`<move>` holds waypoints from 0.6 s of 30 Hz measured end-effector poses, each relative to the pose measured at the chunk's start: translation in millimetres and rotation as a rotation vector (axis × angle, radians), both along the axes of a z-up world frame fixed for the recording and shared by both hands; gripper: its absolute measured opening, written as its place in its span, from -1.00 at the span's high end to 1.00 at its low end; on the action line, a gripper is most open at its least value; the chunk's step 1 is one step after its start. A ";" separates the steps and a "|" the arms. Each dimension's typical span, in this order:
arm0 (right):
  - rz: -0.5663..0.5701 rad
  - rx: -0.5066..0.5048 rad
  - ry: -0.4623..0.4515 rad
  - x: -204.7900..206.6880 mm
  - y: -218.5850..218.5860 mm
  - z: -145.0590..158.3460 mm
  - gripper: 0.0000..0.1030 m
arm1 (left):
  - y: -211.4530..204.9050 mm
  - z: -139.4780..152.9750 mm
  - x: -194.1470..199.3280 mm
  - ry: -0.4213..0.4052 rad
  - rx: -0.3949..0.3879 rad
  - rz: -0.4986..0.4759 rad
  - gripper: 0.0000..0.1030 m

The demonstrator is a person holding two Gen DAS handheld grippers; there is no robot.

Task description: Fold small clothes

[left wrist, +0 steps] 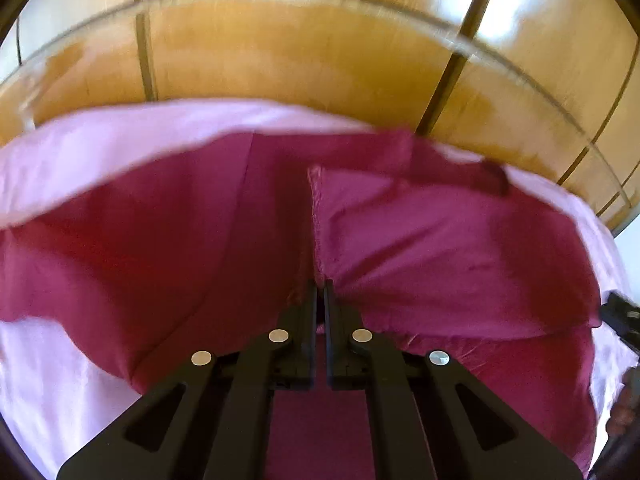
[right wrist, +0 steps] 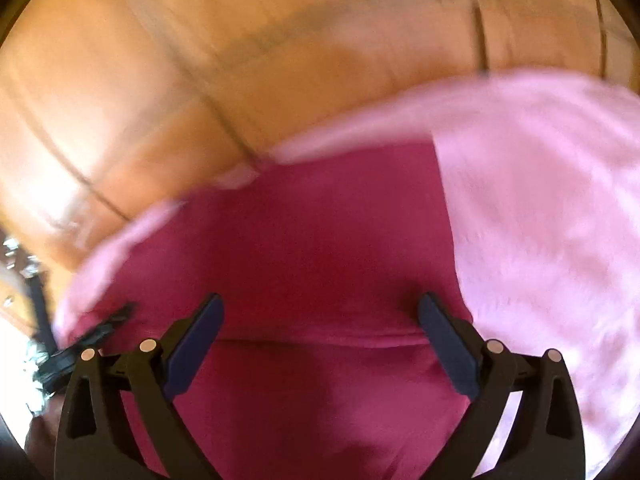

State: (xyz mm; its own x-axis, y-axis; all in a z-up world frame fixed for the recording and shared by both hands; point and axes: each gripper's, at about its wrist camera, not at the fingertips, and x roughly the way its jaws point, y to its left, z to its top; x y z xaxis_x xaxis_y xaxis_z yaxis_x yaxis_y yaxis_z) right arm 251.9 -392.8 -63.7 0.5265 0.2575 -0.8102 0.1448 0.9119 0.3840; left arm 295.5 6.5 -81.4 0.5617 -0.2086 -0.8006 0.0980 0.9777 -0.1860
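Note:
A dark magenta garment (left wrist: 440, 248) lies on a pale pink cloth (left wrist: 120, 152) spread over a glass table. My left gripper (left wrist: 320, 286) is shut on a hemmed edge of the magenta garment, lifting a fold of it. My right gripper (right wrist: 320, 308) is open, its blue-padded fingers (right wrist: 196, 344) spread just above the magenta garment (right wrist: 312, 240), with a crease of fabric between them. The right wrist view is blurred. The pink cloth (right wrist: 540, 220) shows at the right there. The other gripper shows at the right edge of the left wrist view (left wrist: 620, 316).
The glass table's curved rim (left wrist: 500, 56) arcs beyond the cloth, with orange-brown tiled floor (left wrist: 280, 52) seen through and past it. The left gripper shows blurred at the left edge of the right wrist view (right wrist: 80, 344).

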 end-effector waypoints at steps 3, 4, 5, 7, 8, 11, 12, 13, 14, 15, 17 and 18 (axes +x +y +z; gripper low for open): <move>0.073 -0.202 -0.058 -7.2 23.6 -23.9 -0.94 | 4.0 -1.1 -4.9 -0.018 -0.017 0.006 0.96; 0.089 -0.270 -0.076 -11.7 33.4 -26.4 -0.94 | 2.6 -1.0 -5.2 -0.018 -0.012 0.004 0.96; 0.082 -0.297 -0.088 -13.6 36.6 -25.3 -0.95 | 3.7 0.1 -6.5 -0.012 -0.019 0.004 0.96; 0.080 -0.273 -0.084 -12.8 32.0 -26.2 -0.96 | 10.7 3.0 -9.9 0.016 -0.055 0.034 0.66; 0.079 -0.261 -0.089 -14.0 30.0 -26.2 -0.96 | 18.8 5.7 -14.2 0.035 -0.090 0.060 0.48; 0.079 -0.268 -0.096 -16.1 30.1 -26.0 -0.96 | 46.2 11.8 -36.8 0.028 -0.220 0.096 0.32; 0.078 -0.272 -0.097 -17.9 31.9 -25.8 -0.96 | 56.1 12.8 -46.1 0.022 -0.247 0.111 0.32; 0.078 -0.273 -0.097 -16.6 33.9 -26.3 -0.96 | 67.7 13.5 -56.1 0.018 -0.287 0.124 0.32; 0.078 -0.275 -0.098 -19.5 34.1 -26.1 -0.96 | 82.3 13.4 -67.8 0.014 -0.331 0.142 0.31; 0.078 -0.277 -0.097 -19.8 34.2 -25.8 -0.96 | 97.8 13.1 -79.7 0.008 -0.367 0.166 0.31; 0.077 -0.293 -0.093 -18.3 38.3 -23.7 -0.96 | 127.1 12.5 -99.9 -0.007 -0.387 0.232 0.17; 0.075 -0.311 -0.088 -16.7 40.4 -21.9 -0.96 | 141.7 12.1 -109.2 -0.016 -0.399 0.266 0.06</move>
State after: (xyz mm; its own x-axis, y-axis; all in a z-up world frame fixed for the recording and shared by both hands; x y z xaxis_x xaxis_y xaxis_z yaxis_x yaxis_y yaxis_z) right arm 235.3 -352.5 -85.6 0.5868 0.0457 -0.8085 0.0516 0.9943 0.0937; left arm 186.3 148.2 -69.3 0.6488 -0.3450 -0.6782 -0.1401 0.8219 -0.5521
